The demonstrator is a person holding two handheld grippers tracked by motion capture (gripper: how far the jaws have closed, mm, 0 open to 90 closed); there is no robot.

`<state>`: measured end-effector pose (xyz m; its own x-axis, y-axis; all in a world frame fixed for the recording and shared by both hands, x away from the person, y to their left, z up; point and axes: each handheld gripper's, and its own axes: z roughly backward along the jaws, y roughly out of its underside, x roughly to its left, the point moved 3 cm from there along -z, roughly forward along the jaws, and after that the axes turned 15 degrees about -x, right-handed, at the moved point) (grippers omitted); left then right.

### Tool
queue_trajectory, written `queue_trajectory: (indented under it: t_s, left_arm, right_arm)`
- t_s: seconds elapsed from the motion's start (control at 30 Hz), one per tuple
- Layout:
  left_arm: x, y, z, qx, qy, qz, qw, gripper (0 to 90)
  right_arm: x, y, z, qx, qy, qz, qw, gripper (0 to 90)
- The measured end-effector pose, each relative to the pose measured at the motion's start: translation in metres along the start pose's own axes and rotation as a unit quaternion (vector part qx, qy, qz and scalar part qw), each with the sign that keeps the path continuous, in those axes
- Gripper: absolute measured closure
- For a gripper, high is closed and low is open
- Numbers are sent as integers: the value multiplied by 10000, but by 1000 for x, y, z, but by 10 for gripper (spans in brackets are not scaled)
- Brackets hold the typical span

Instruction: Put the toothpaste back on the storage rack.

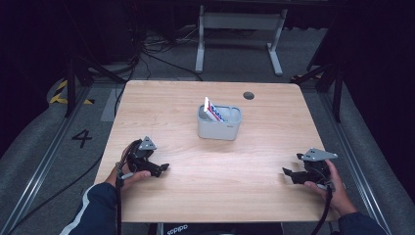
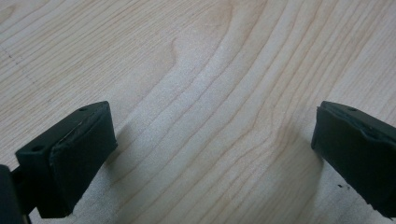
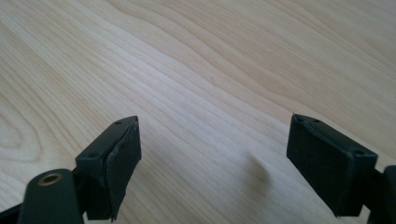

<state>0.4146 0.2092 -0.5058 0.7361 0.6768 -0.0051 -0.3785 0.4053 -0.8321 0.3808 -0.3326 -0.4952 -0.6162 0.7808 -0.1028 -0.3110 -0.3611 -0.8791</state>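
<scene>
Tools, left tool (image 1: 157,169) and right tool (image 1: 292,175), lay released near the tabletop's (image 1: 166,105) front corners; a careless reach might topple the grey bin (image 1: 219,125).

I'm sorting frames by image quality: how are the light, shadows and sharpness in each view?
High view: the light wooden table is evenly lit and the room around it dark, detail soft. Left gripper view: the near black fingers are blurred, casting soft shadows on sharp woodgrain. Right gripper view: much the same, with a faint shadow between the fingers.
</scene>
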Motion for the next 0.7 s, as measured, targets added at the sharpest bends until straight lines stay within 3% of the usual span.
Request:
queue_trajectory:
  t_s: [0.07,0.2,0.33,0.43,0.7]
  left_arm:
    - [0,0,0,8,22,18,10000,1]
    - [0,0,-1,10,34,-16,10000,1]
    - [0,0,-1,7,35,-17,10000,1]
    - [0,0,-1,-3,19,22,10000,1]
    - [0,-1,-1,-2,29,-14,10000,1]
  right_arm:
    - [-7,7,5,-13,67,-277,9996,184]
    - [-16,15,8,4,187,-383,9991,184]
    - [-26,22,12,-19,230,-740,9970,166]
    - [-29,23,12,-10,373,-840,9958,162]
    - [-30,23,11,2,390,-829,9958,150]
